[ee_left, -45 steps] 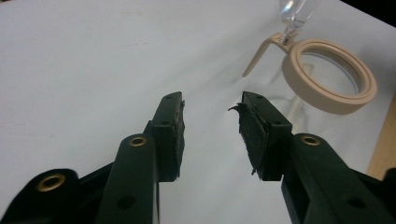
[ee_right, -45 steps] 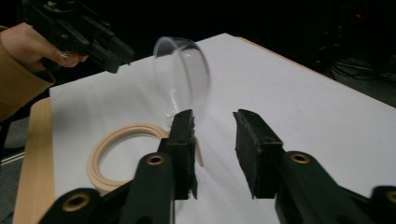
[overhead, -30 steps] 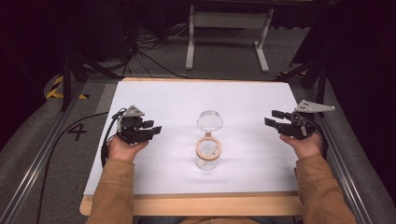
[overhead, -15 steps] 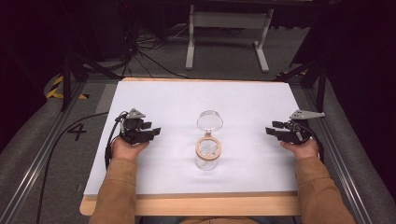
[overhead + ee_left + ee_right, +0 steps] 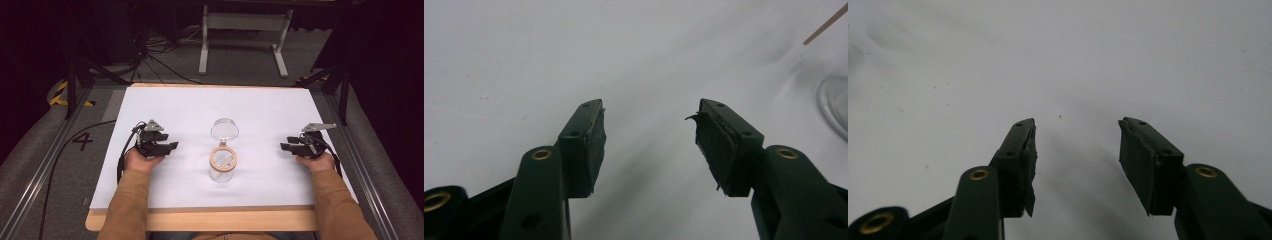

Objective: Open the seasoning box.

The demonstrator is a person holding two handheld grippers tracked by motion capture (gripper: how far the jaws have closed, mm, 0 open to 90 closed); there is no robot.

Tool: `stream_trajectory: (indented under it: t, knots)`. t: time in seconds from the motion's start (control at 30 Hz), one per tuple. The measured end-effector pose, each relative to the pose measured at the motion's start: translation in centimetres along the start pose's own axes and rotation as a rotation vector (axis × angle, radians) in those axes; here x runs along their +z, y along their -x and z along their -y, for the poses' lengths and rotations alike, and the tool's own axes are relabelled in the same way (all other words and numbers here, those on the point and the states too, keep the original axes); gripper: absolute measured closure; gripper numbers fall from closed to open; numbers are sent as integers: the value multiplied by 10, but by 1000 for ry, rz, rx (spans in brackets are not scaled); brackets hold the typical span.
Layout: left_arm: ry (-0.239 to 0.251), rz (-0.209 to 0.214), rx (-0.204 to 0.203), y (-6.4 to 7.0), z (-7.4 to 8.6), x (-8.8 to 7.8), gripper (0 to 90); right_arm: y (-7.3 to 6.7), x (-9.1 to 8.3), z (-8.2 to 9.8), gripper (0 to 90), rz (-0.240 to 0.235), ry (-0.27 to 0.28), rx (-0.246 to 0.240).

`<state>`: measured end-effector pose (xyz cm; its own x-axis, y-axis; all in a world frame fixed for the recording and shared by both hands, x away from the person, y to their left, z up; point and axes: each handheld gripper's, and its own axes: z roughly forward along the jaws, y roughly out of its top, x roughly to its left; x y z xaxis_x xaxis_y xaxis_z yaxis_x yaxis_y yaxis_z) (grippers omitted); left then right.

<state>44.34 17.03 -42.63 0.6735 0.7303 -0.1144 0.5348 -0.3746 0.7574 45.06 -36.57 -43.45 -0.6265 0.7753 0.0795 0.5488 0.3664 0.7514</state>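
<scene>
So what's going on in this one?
A person sits at a white table with a hand-held gripper in each hand. The left hand-held gripper and the right hand-held gripper both rest low with jaws open and empty. Between them stands a clear jar with a wooden rim, its clear lid lying just behind it, neither touched.

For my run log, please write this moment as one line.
clear glass jar with wooden ring: upright, untouched | round clear lid: behind jar | left hand-held gripper: open, empty | right hand-held gripper: open, empty

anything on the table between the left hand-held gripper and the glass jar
Nothing: in the high view, only bare white table surface lies between the left hand-held gripper and the glass jar. The round clear lid lies just beyond the jar, off that line.
</scene>
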Motion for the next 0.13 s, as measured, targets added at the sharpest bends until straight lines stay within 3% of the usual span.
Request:
stream_trajectory:
  t: [0.13]
  knots:
    - [12, 6, -4, 0, 0, -1, 458, -1, 1, 0, 493, 0, -3, -9]
